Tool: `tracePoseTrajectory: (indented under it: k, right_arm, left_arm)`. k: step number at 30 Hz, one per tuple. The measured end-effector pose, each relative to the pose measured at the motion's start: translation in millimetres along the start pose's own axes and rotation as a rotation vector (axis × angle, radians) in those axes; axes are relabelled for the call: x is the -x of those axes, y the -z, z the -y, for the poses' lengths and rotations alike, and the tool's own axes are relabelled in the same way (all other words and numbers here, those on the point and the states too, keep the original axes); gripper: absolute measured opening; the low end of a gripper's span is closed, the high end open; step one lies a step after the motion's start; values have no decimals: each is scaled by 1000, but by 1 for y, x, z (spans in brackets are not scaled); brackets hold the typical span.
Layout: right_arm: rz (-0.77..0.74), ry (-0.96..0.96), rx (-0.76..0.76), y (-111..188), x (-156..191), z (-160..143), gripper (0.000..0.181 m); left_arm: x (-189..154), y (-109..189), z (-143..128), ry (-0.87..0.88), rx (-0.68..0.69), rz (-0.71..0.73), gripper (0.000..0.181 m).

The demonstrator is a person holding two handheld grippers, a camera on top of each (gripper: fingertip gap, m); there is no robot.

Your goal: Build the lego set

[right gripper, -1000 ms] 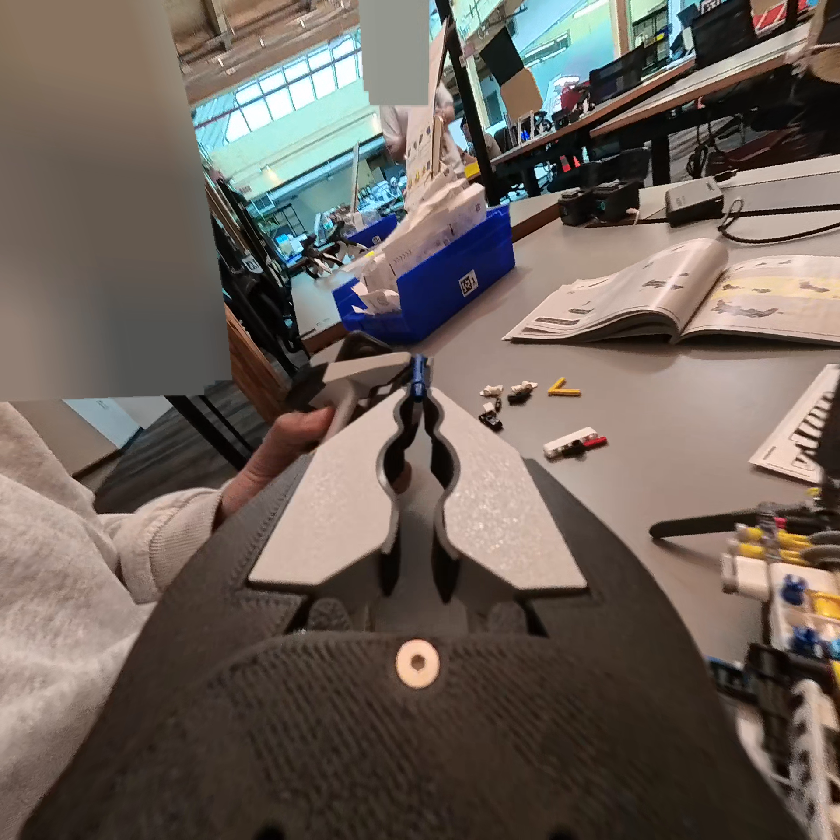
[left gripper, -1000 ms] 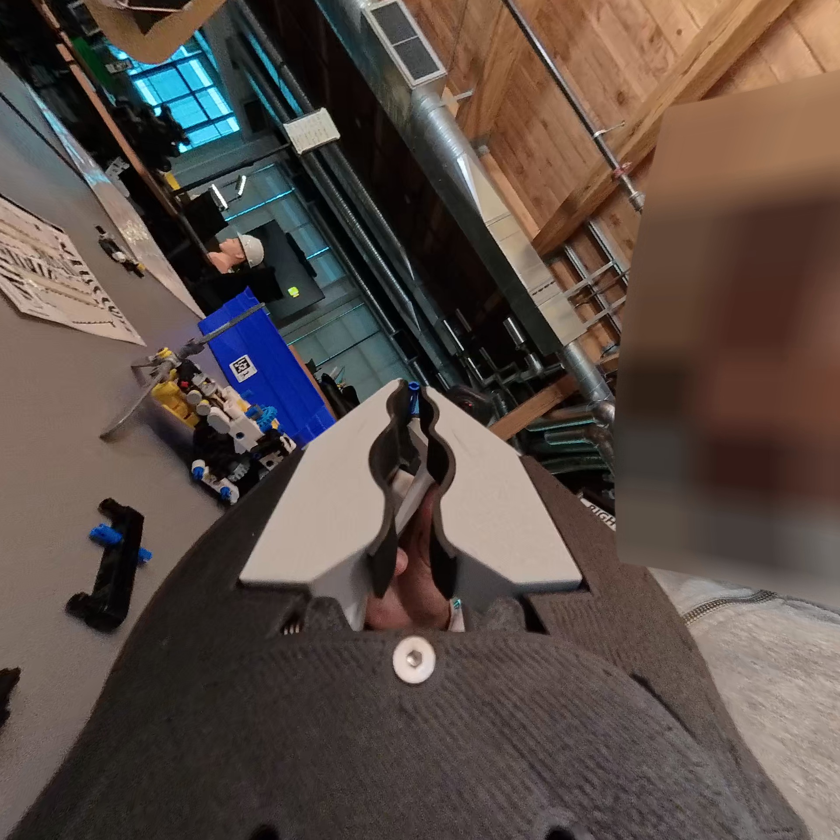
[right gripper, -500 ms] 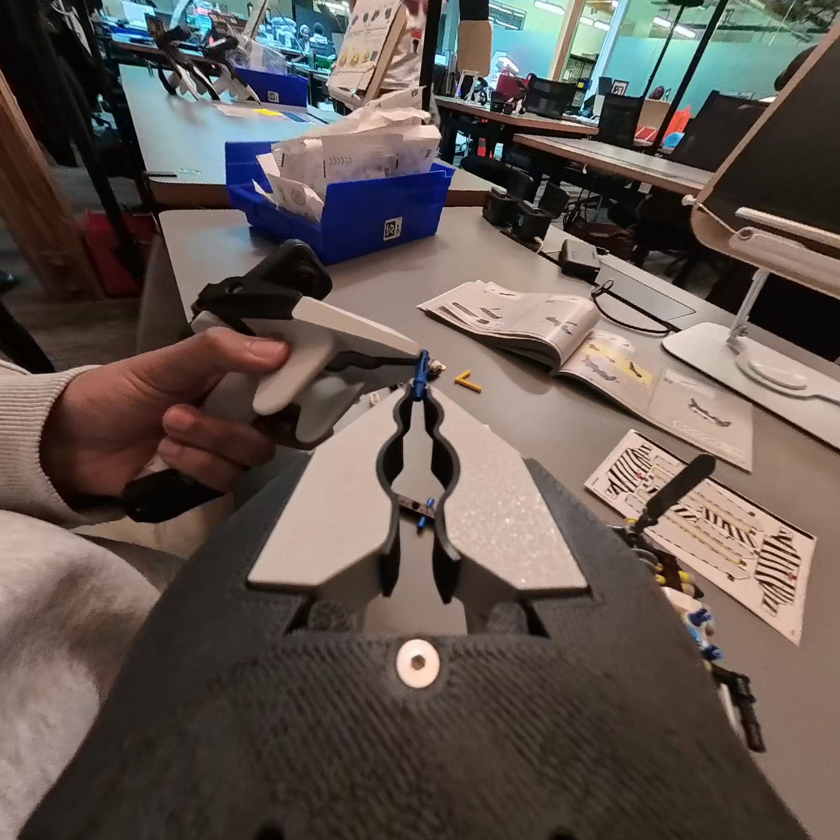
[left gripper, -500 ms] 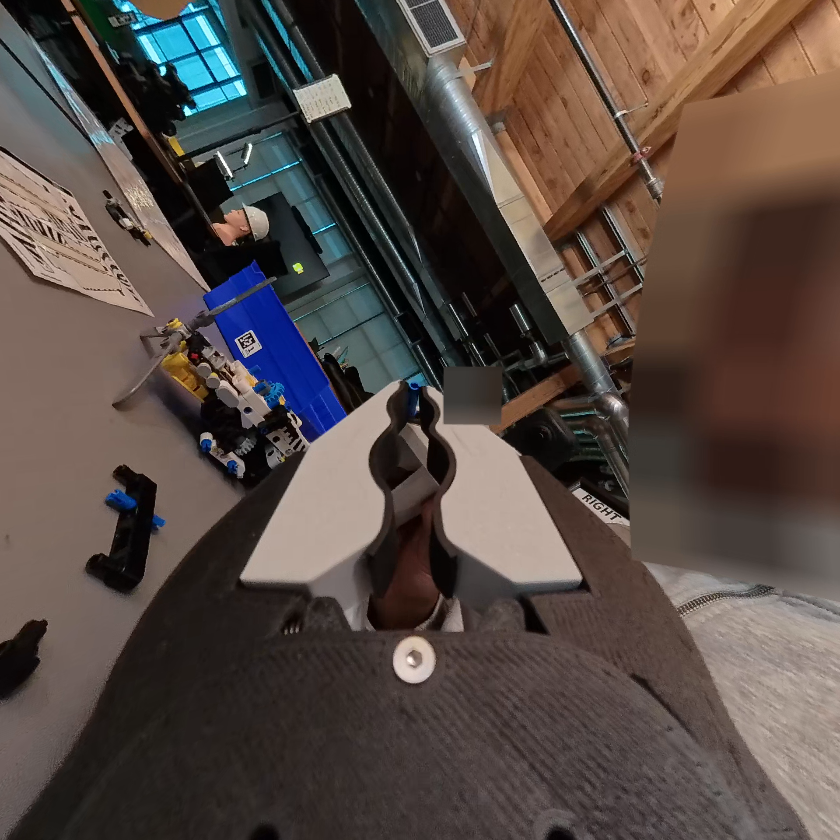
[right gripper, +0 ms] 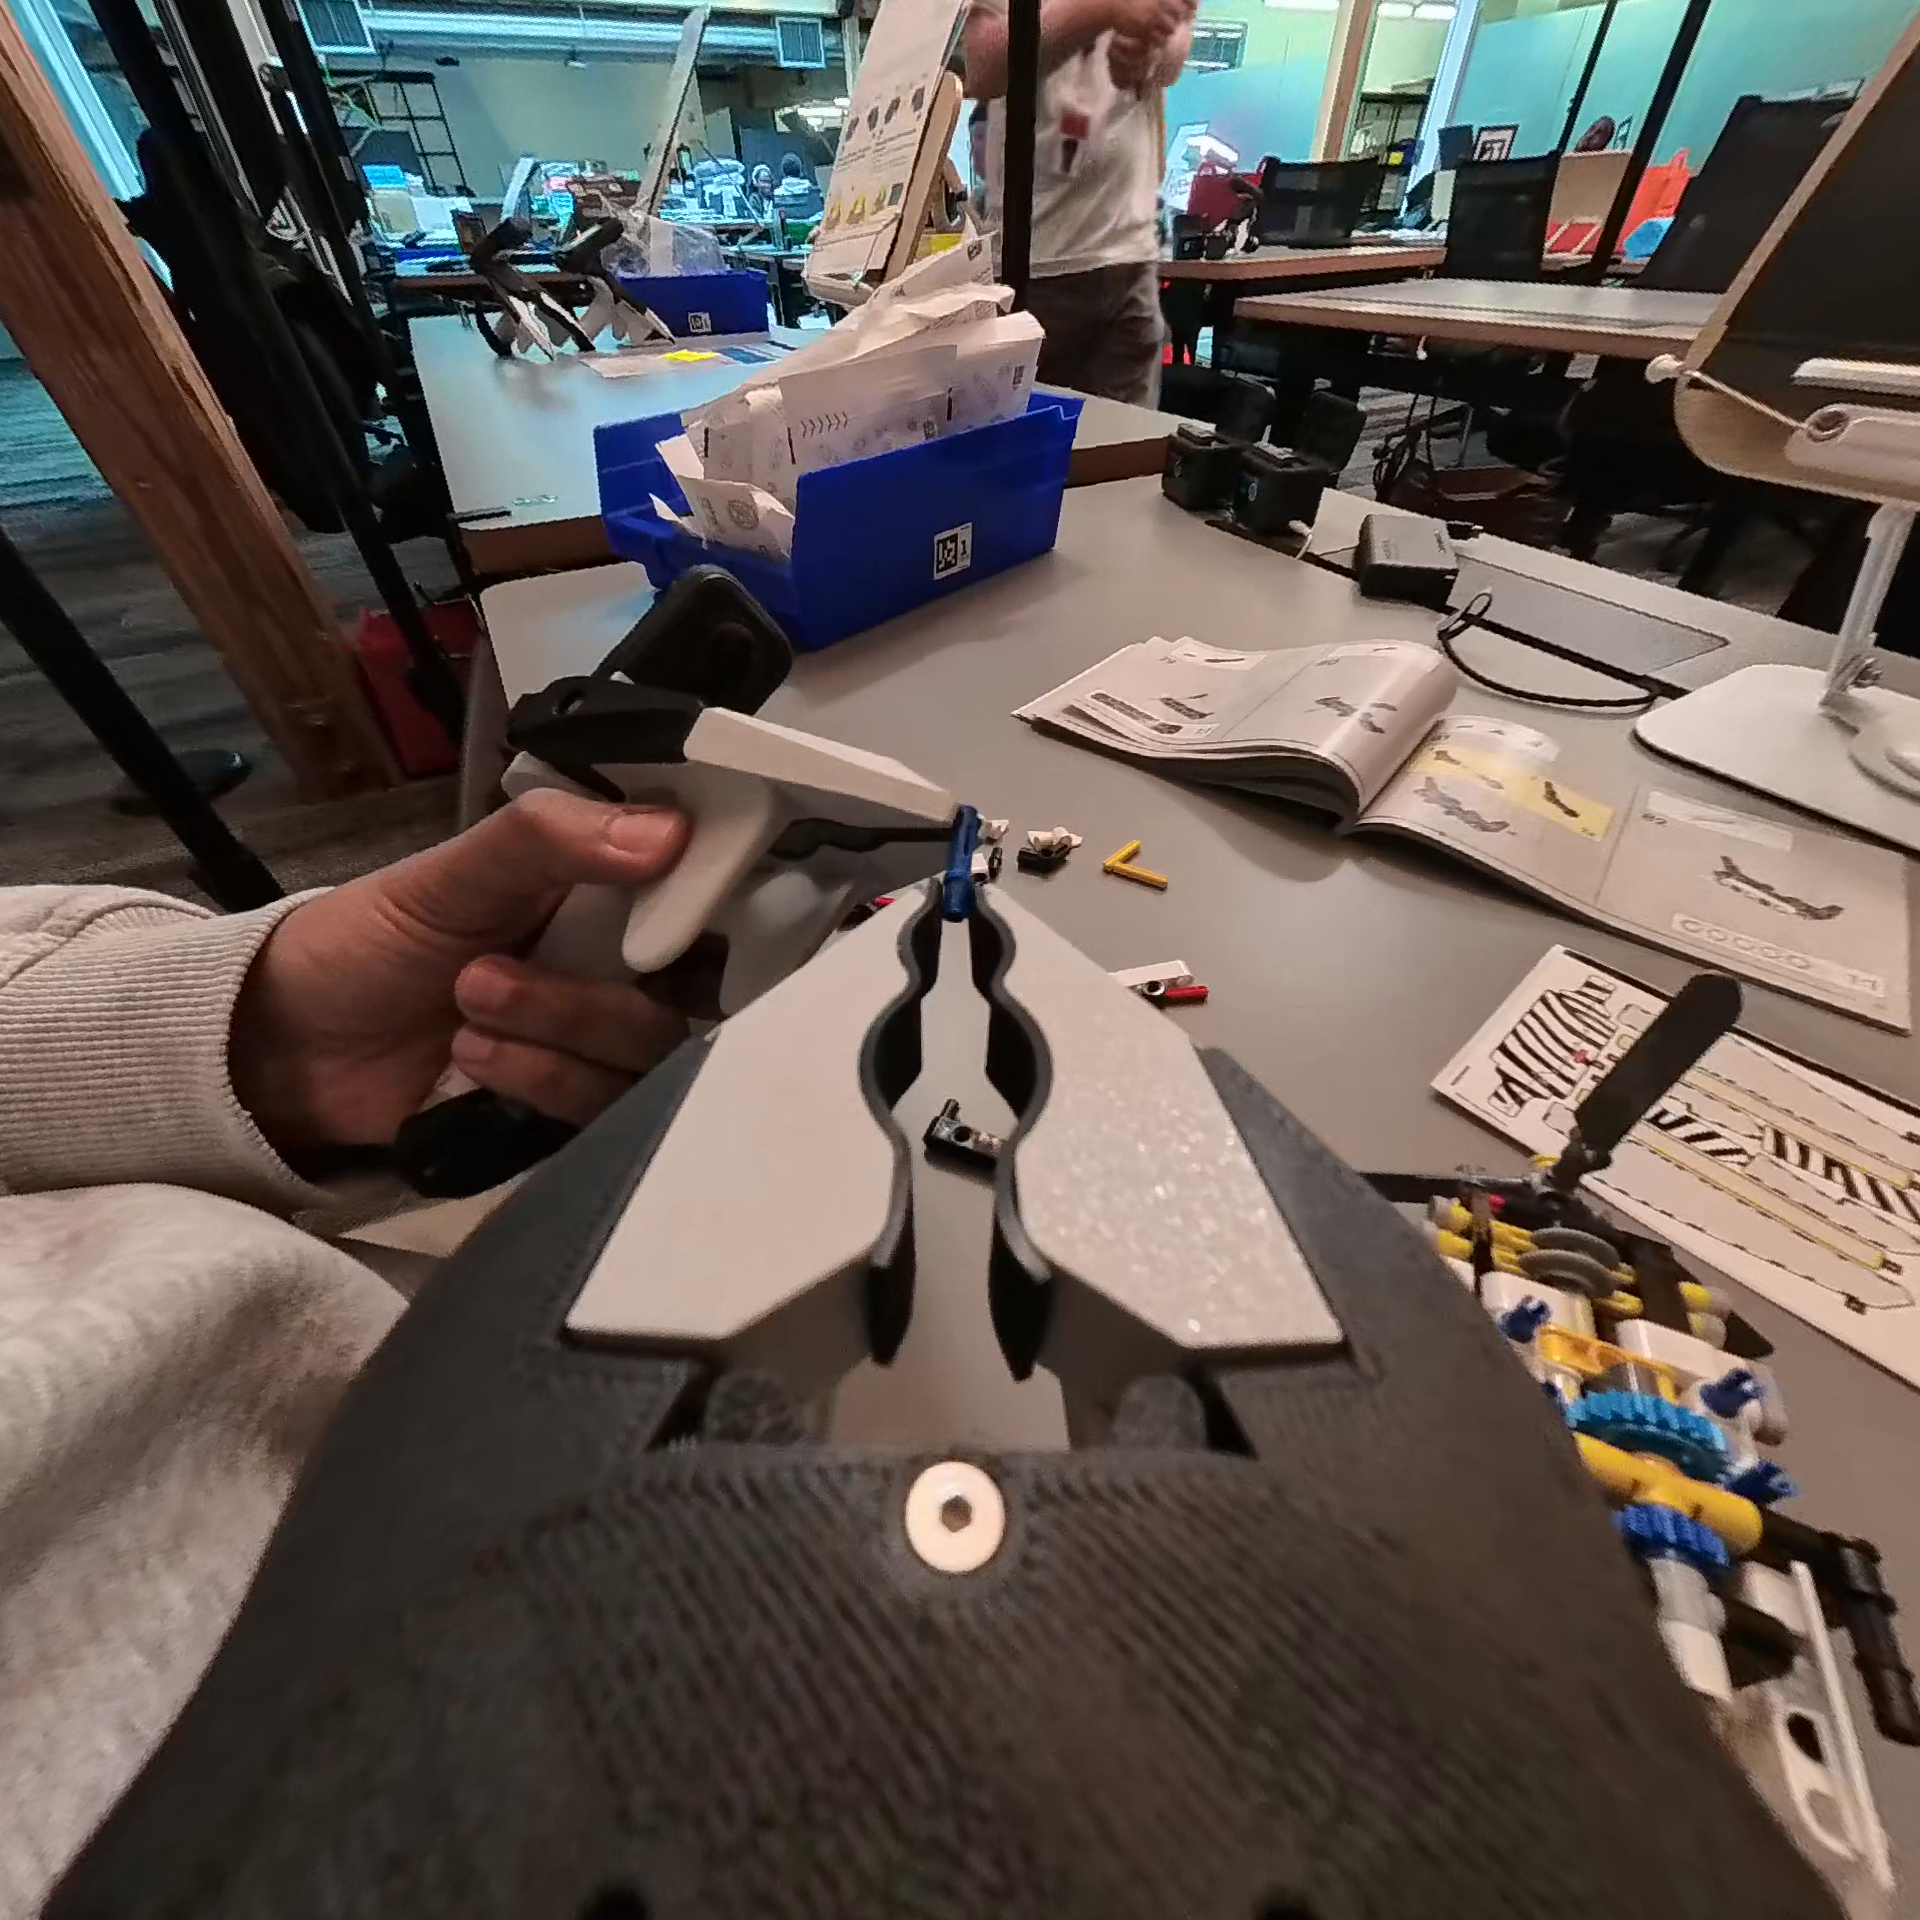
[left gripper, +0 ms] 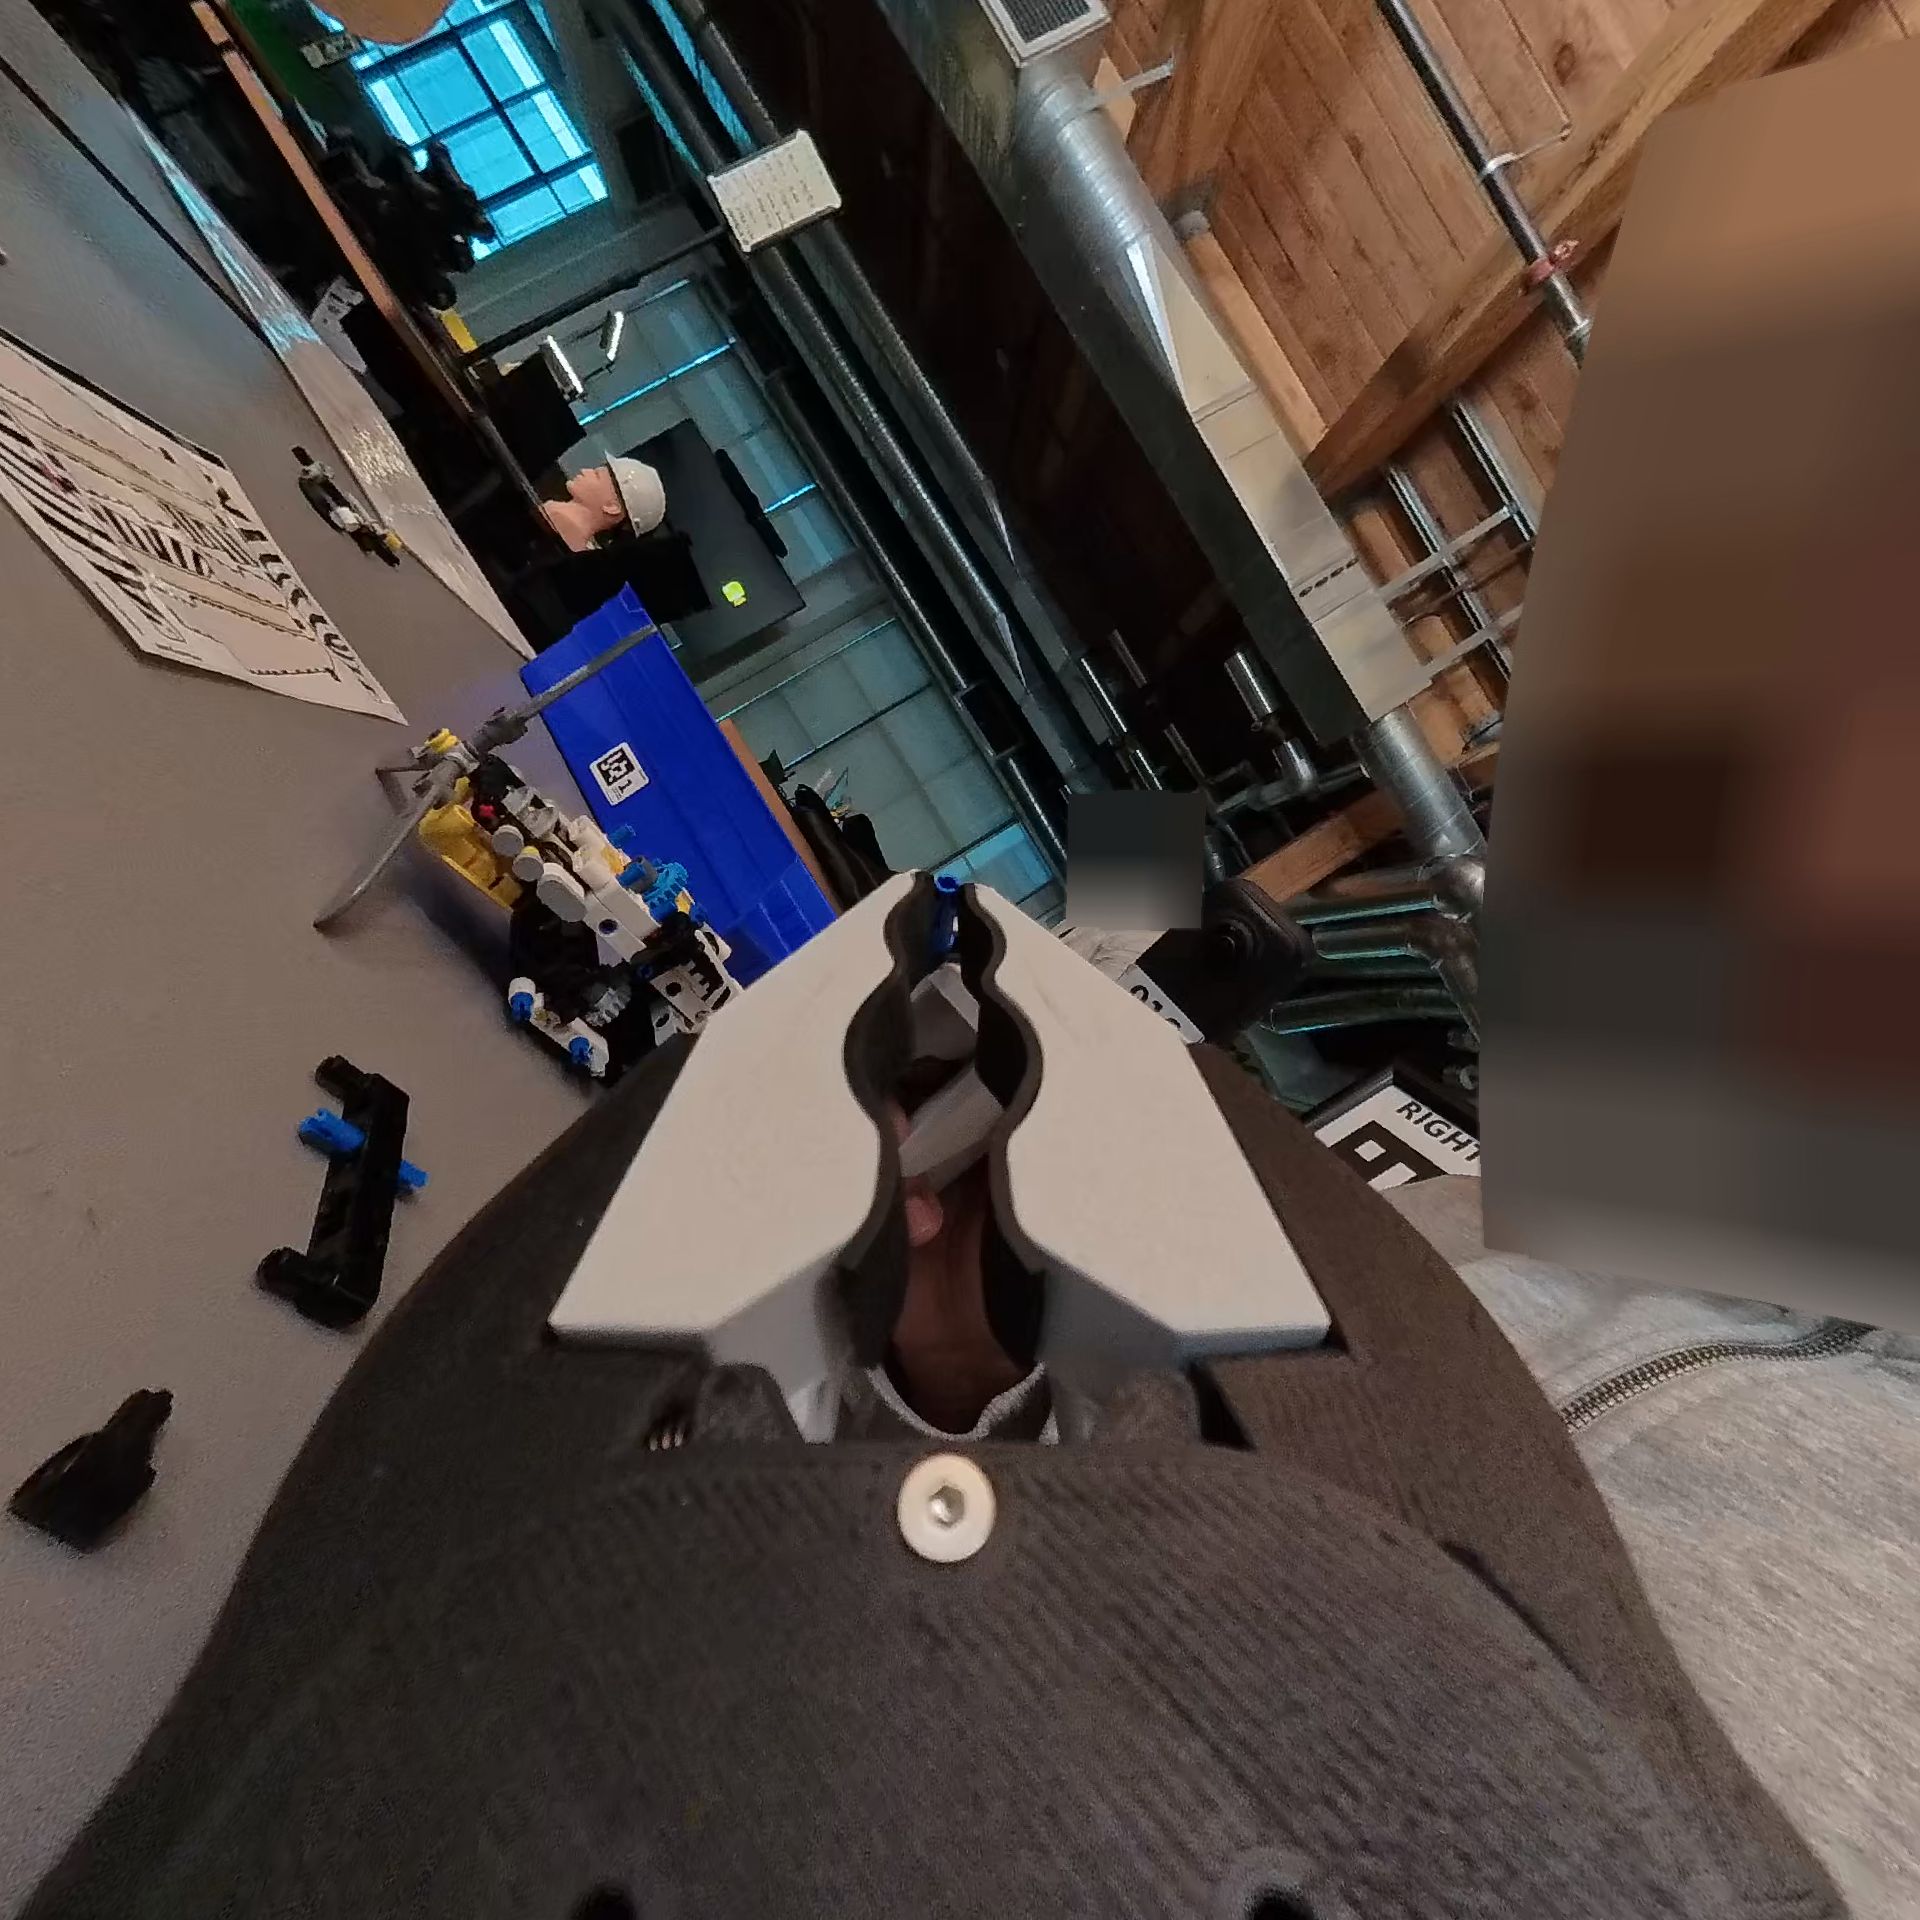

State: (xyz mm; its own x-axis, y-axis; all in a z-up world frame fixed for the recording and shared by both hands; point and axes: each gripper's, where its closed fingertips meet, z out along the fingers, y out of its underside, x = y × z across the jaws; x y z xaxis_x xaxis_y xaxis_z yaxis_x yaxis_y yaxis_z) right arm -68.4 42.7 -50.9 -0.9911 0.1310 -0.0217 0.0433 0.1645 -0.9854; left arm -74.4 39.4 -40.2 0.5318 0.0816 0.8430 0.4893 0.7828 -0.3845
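The right gripper (right gripper: 958, 902) and left gripper (left gripper: 943, 906) both pinched one blue pin (right gripper: 962, 860) mid-air beside the half-built model (right gripper: 1621, 1392); we judged a handover underway, requiring one gripper's release.

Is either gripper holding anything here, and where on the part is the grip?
Both hold one small blue pin, up in the air: the left gripper pinches its upper end, the right gripper its lower end. The middle stays exposed between them.

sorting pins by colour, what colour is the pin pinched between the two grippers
Blue; the pin shows best in the right wrist view.
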Motion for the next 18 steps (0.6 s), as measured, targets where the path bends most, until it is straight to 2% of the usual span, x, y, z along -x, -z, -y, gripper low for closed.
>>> tracePoseTrajectory:
  k: [5,8,11,16,18]
  right_arm:
    - [7,-23,-17,3,-1,1,2]
    - [12,-72,-12,5,-5,-2,2]
    - [-16,-119,25,9,-18,-12,2]
    - [-11,-213,374,0,-21,-77,2]
    - [-5,-225,458,-5,-14,-95,2]
  left_arm:
    - [1,-1,-2,27,5,-9,1]
    - [6,-2,-5,24,61,27,13]
    - [26,4,-11,-62,174,183,24]
    - [75,34,-32,-430,508,603,33]
    - [87,45,-34,-558,597,715,32]
